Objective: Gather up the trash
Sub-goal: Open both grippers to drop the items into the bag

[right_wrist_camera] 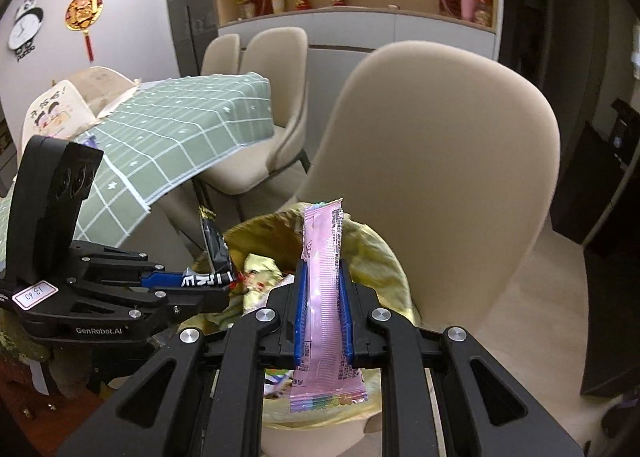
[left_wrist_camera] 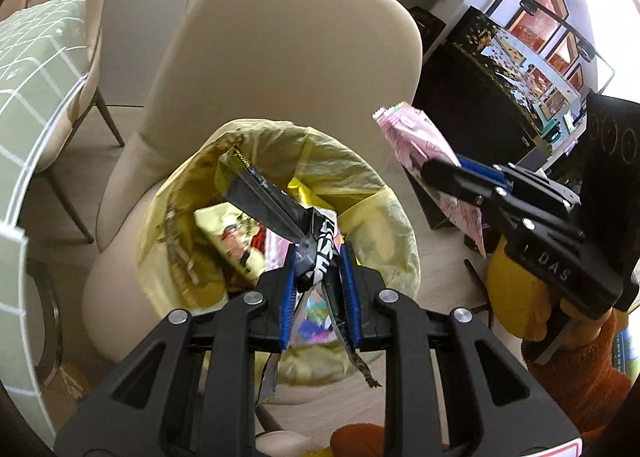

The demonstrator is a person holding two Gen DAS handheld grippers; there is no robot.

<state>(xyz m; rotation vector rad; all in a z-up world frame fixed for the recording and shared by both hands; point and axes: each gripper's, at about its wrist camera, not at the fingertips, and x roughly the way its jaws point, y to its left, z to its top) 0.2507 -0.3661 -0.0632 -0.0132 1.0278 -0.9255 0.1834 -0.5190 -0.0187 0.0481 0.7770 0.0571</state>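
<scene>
1. Left claw (left_wrist_camera: 318, 277): pinching a black wrapper (left_wrist_camera: 264, 197) crosswise; its long axis runs up and away over the bin, a loose tail hanging below the pads
2. Right claw (right_wrist_camera: 323, 299): pinching a pink wrapper (right_wrist_camera: 322, 289) at mid-length; long axis in line with the fingers, one end beyond the tips, the striped end hanging under the claw
3. Trash bin (left_wrist_camera: 360, 185): yellow liner, wrappers already inside; directly beneath both claws
4. Surroundings: beige chair (left_wrist_camera: 280, 69) close behind the bin; surface with green checked cloth (right_wrist_camera: 180, 129) at left
</scene>
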